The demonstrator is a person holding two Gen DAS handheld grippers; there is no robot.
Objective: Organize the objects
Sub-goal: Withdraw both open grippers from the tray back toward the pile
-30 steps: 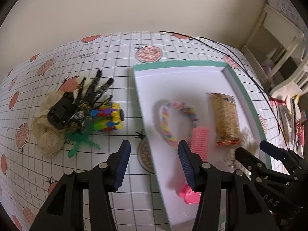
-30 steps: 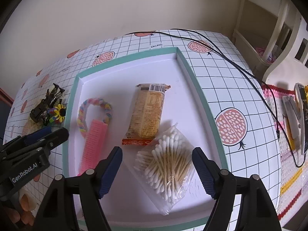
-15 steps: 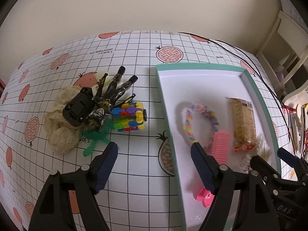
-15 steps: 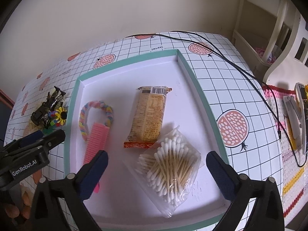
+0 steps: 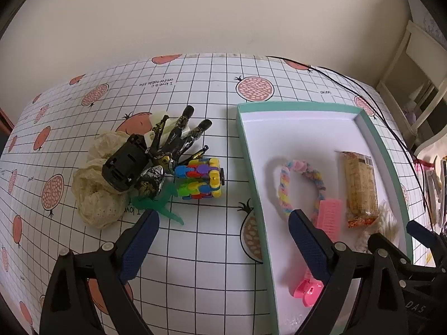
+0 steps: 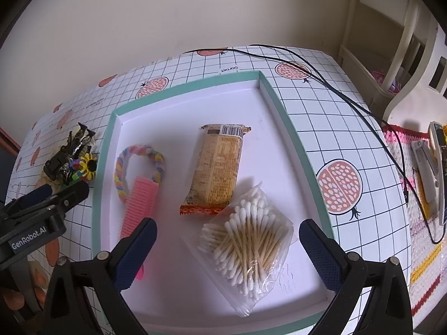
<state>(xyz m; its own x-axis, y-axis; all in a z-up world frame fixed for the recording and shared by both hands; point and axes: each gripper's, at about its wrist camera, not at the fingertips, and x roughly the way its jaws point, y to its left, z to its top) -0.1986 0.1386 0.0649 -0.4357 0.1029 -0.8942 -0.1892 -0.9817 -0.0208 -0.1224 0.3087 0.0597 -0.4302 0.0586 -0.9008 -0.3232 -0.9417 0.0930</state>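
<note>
A white box lid with a teal rim (image 5: 252,164) (image 6: 282,111) lies on the checked tablecloth. In it are a rainbow braided band (image 6: 139,153), a pink comb (image 6: 141,201), a snack bar (image 6: 218,167) and a bag of cotton swabs (image 6: 248,254). Left of the lid is a pile: a multicoloured block toy (image 5: 201,178), a black-and-gold hair claw (image 5: 156,150), a cream scrunchie (image 5: 95,192) and a green plastic piece (image 5: 159,206). My left gripper (image 5: 223,240) is open, near the lid's left wall. My right gripper (image 6: 227,251) is open above the swabs.
A black cable (image 6: 335,89) runs over the table's far right corner. White furniture (image 6: 385,42) stands to the right of the table. A knitted mat with small devices (image 6: 424,173) lies at the right edge. The wall is close behind the table.
Both grippers have opened wider. The left one has drawn back and swung left, so the pile of loose objects now sits nearer the middle of its view.
</note>
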